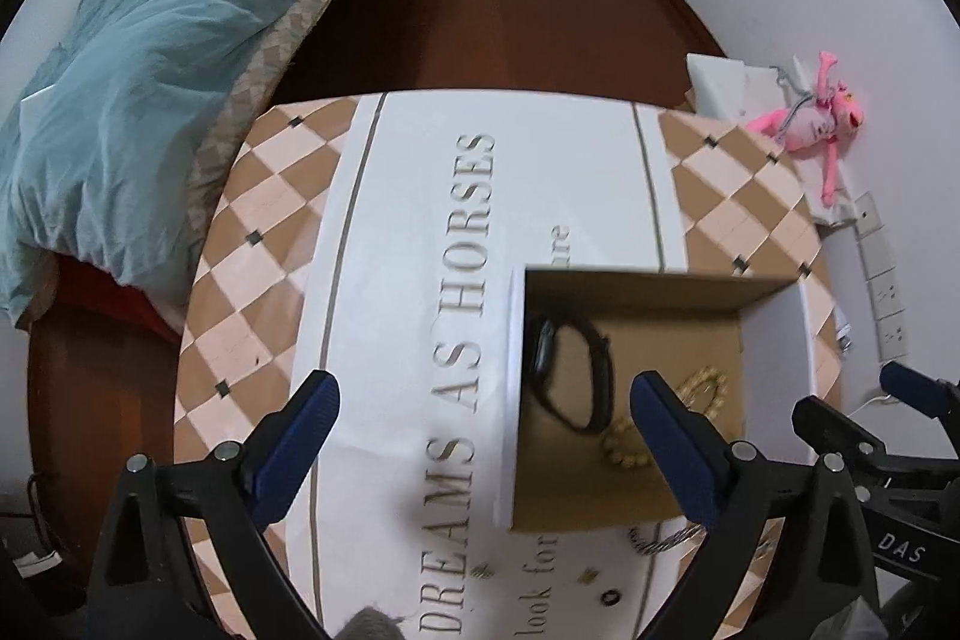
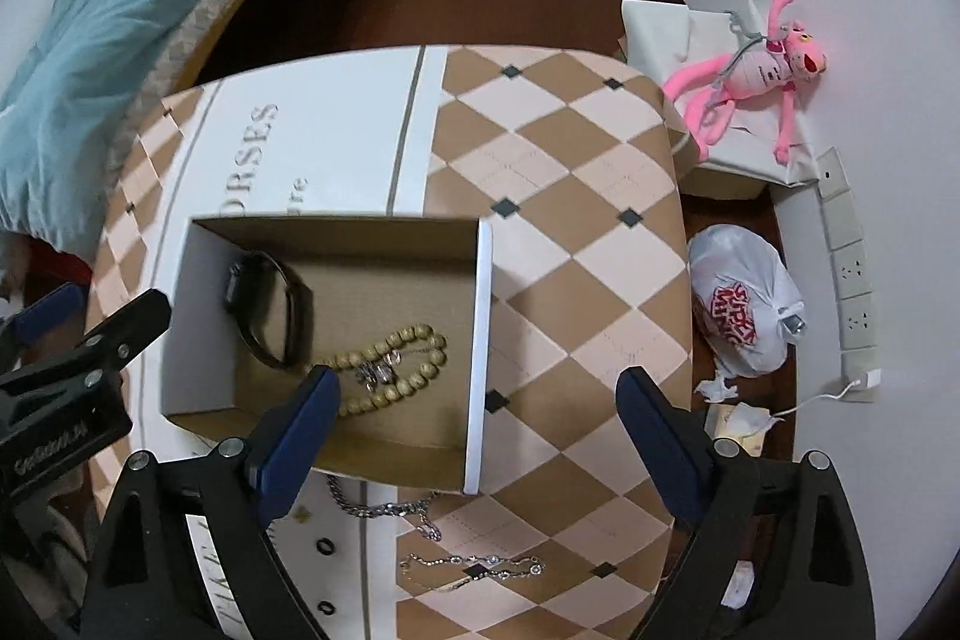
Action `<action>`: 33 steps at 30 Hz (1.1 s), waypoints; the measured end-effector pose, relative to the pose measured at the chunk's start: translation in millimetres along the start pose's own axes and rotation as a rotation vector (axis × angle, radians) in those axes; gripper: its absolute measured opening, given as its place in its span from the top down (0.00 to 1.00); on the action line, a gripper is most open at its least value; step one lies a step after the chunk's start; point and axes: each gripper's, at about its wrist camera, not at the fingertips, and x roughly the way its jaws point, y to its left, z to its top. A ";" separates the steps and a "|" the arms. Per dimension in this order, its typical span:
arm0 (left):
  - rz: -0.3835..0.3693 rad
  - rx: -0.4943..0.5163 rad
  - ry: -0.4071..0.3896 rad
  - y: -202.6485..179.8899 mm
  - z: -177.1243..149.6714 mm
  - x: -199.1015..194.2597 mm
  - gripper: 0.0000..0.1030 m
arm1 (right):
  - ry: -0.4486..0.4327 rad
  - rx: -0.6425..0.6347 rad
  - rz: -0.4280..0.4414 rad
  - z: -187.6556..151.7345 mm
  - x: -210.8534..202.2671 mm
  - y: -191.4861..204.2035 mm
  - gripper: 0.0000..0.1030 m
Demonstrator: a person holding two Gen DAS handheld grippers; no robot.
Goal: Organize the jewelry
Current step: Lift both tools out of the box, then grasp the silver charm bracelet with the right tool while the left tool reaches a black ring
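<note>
We held the left gripper [image 1: 483,436] over the printed white runner of the table [image 2: 576,196], its blue-padded jaws spread wide with nothing between them; one finger [image 1: 675,445] hung over the near corner of the cardboard box [image 2: 486,340]. To its right in the right wrist view lay the box, open-topped, white outside and raw brown inside. On its floor sat a black watch [image 2: 270,307], its smooth strap curled in a loop, then a string of pale wooden beads [image 2: 399,358] folded on itself, with a small glinting silver piece [image 2: 375,373] lying on the beads. Further right, the right gripper [image 2: 477,427] hovered over the box's right wall, jaws also wide apart and empty.

Near the front of the box, loose on the table, a chunky silver chain [image 2: 372,505] touched the box's edge, a finer link bracelet with clear stones [image 2: 474,568] lay just beyond it, and a small dark ring [image 2: 324,529] sat to the left.

We judged the next step to be collecting those loose pieces. The chains were limp and thin, so we thought it best to come straight down, pinch across a bunched part, and lift clear of the wall before releasing. The ring looked small and hard, likely to slip from the pads.
</note>
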 end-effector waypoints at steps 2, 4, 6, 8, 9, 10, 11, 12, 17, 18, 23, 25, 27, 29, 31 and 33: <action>0.006 0.005 0.001 -1.1 -5.4 0.2 0.04 | 0.000 0.001 -0.007 -5.8 2.6 0.5 0.08; 0.004 0.006 0.001 -1.8 -9.3 -0.7 0.04 | -0.005 0.003 -0.017 -11.3 3.9 1.1 0.08; 0.012 0.011 -0.012 -2.8 -13.4 -5.8 0.04 | -0.019 0.008 -0.028 -15.8 1.7 2.0 0.08; 0.023 0.013 -0.028 -4.1 -17.1 -12.9 0.04 | -0.038 0.011 -0.037 -19.9 -3.9 2.8 0.08; 0.029 0.013 -0.038 -4.4 -19.5 -17.6 0.04 | -0.048 0.013 -0.042 -21.8 -7.3 3.0 0.08; 0.031 0.014 -0.046 -5.1 -21.6 -21.1 0.04 | -0.059 0.017 -0.045 -23.9 -11.3 2.8 0.08; 0.033 0.015 -0.057 -5.8 -23.6 -25.7 0.04 | -0.067 0.019 -0.047 -25.1 -14.9 3.6 0.08; 0.036 0.016 -0.068 -6.1 -25.7 -30.6 0.04 | -0.081 0.021 -0.049 -28.2 -20.5 3.3 0.08; 0.034 0.008 -0.119 -4.8 -37.0 -56.0 0.04 | -0.142 0.019 -0.061 -45.8 -48.0 6.3 0.08; 0.038 0.006 -0.134 -3.7 -40.5 -62.9 0.04 | -0.156 0.023 -0.057 -51.4 -55.4 6.7 0.08; 0.031 0.001 -0.176 -0.3 -55.8 -88.8 0.04 | -0.213 0.037 -0.061 -70.1 -82.7 7.5 0.08; 0.022 -0.003 -0.193 1.6 -62.5 -99.4 0.04 | -0.238 0.043 -0.063 -78.6 -95.6 7.3 0.08; 0.017 -0.001 -0.209 3.0 -68.2 -109.9 0.04 | -0.262 0.046 -0.062 -85.9 -107.7 8.1 0.08; 0.015 -0.003 -0.224 4.8 -72.9 -119.1 0.04 | -0.282 0.043 -0.066 -91.7 -117.8 9.9 0.08; 0.006 -0.010 -0.241 7.1 -77.6 -128.2 0.04 | -0.305 0.044 -0.059 -99.3 -129.6 11.3 0.08; 0.002 -0.019 -0.258 8.9 -82.5 -137.6 0.04 | -0.321 0.049 -0.047 -105.1 -137.8 11.7 0.08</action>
